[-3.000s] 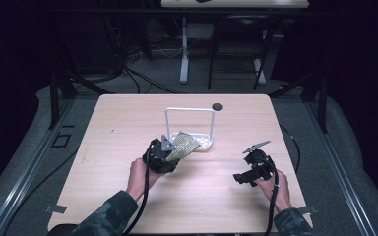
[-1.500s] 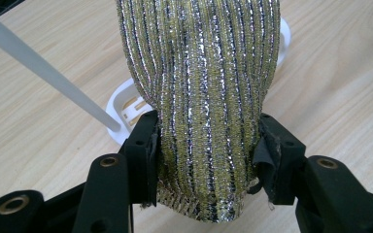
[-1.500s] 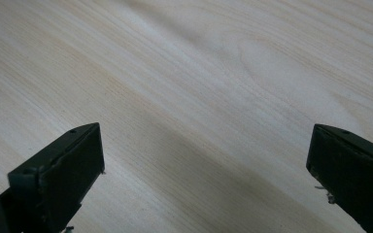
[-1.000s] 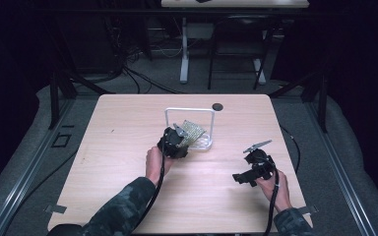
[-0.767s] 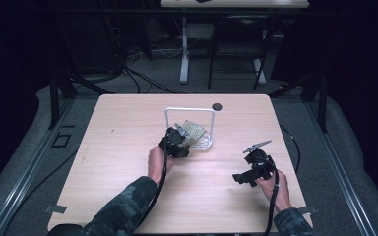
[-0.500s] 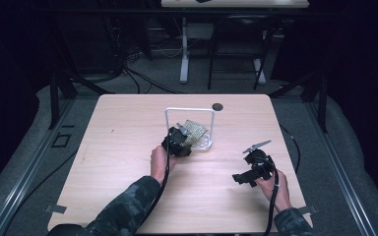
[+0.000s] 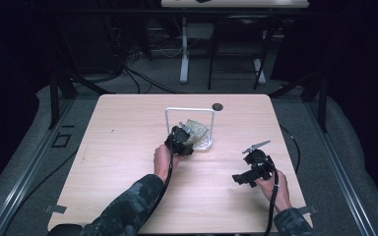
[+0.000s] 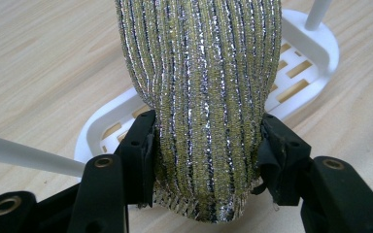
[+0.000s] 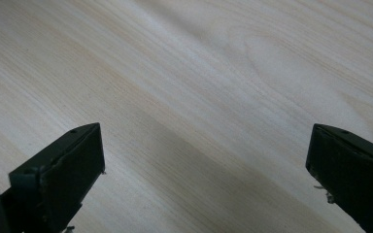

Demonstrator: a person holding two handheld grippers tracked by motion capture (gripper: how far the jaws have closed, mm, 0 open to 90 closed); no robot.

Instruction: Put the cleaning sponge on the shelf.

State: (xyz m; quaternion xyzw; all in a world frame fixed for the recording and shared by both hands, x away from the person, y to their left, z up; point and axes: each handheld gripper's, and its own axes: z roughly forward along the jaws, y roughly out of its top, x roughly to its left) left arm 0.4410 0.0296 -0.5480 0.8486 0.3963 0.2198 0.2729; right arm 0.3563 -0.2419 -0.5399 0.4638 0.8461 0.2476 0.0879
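- High view: a pale wood table (image 7: 128, 162) stands in a dark room with cables on the floor. A white rack (image 7: 191, 129) sits mid-table, a dark disc (image 7: 218, 106) behind it. The left gripper (image 7: 181, 141) holds a sponge (image 7: 196, 130) over the rack; the right gripper (image 7: 254, 163) rests well apart.
- Left gripper view: jaws clamp the glittery striped sponge (image 8: 199, 97) above the rack's slotted tray (image 8: 296, 63).
- Right gripper view: jaws wide apart over bare wood.
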